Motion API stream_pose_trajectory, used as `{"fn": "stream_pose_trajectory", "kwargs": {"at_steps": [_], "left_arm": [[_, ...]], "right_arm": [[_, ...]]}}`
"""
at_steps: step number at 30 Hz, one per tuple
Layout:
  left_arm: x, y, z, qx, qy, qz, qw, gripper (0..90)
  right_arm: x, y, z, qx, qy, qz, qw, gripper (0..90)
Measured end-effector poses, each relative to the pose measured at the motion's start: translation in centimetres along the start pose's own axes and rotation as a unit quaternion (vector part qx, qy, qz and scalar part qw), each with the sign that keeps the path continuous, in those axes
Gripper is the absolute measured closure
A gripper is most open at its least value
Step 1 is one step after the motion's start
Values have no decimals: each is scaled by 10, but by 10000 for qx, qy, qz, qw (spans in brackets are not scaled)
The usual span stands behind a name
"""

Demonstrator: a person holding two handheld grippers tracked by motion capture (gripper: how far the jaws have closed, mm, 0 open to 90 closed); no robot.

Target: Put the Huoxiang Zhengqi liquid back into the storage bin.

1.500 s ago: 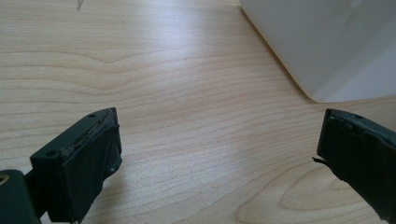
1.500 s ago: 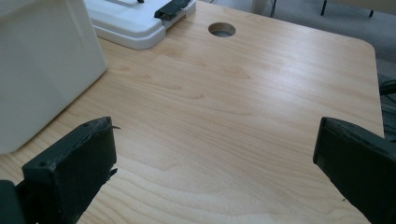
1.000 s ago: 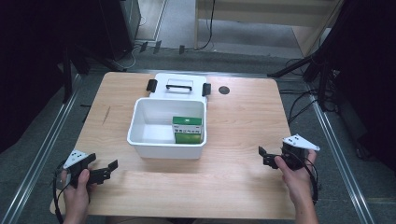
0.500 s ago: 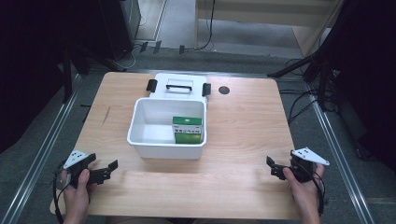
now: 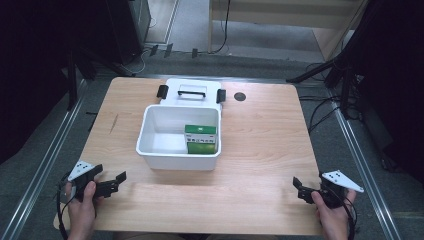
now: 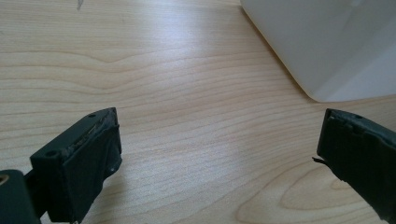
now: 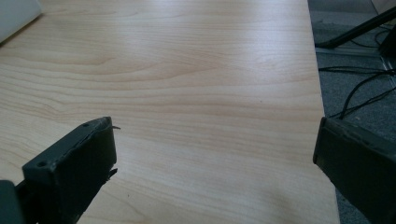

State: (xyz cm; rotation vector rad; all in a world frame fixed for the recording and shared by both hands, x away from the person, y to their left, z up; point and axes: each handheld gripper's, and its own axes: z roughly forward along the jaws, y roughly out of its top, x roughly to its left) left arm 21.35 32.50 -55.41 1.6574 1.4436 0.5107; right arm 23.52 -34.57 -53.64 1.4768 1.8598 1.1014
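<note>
- Black jaws of your left gripper (image 5: 116, 181) stand wide apart, released and holding nothing, low over the near left corner of the wooden surface (image 5: 260, 150).
- Your right gripper (image 5: 302, 189) is released too, its jaws spread with only bare wood between them, at the near right corner by the surface's edge.
- In the left gripper view, the white bin (image 6: 327, 46) sits just ahead and to the right of the jaws, not touching them.
- From the high view, the bin (image 5: 150, 145) stands mid-surface, between your two grippers and farther from you, well apart from both.
- A green box (image 5: 200, 139) stands inside the bin against its right wall.
- Behind the bin lies its white lid (image 5: 192, 92) with a black handle, touching the bin's far rim.
</note>
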Motion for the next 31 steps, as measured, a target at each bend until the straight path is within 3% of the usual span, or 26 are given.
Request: {"fn": "stream_pose_trajectory", "kwargs": {"at_steps": [5, 13, 21, 31], "left_arm": [[0, 0, 0, -9, 3, -23, 10000, 8], [1, 0, 1, 8, -8, -42, 10000, 7], [1, 0, 1, 5, -8, -49, 10000, 7], [0, 0, 1, 31, -6, -44, 10000, 8]], "right_arm": [[-3, -10, -5, -65, -3, 156, 9999, 0], [-3, -19, -12, -63, -146, 116, 9998, 0], [-4, -19, -10, -52, -24, 271, 9996, 0], [-1, -19, -8, 48, 36, 207, 9998, 0]]}}
